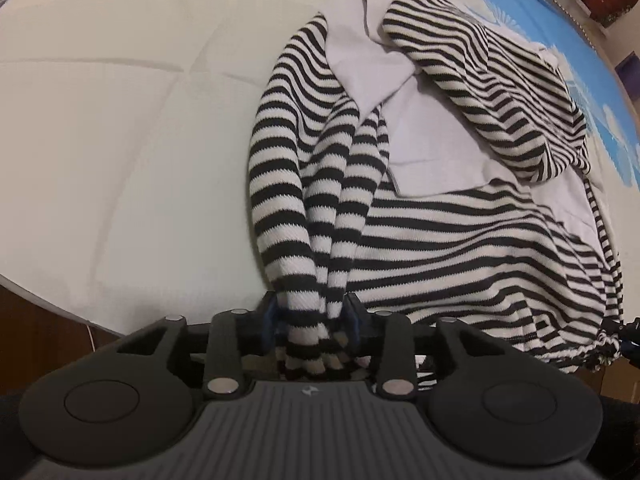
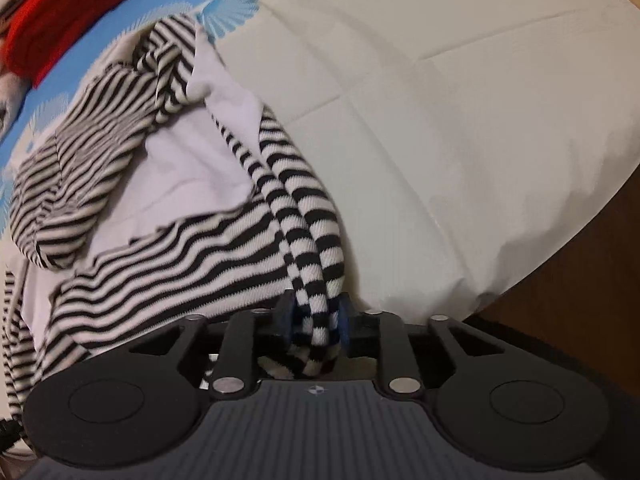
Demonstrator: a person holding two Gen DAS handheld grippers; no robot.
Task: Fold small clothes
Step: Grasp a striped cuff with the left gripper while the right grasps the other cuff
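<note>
A black-and-white striped knit garment with a white lining lies rumpled on the cream bed cover. My left gripper is shut on a bunched striped edge of it, which stretches up and away from the jaws. In the right wrist view the same garment spreads to the left, and my right gripper is shut on another bunched striped edge. The cloth hangs taut between each gripper and the pile. A striped sleeve or hood part lies folded over the lining.
The cream bed cover spreads left of the garment, with a blue patterned band at the far side. A red cloth lies at the far left in the right view. Dark wood shows beyond the bed edge.
</note>
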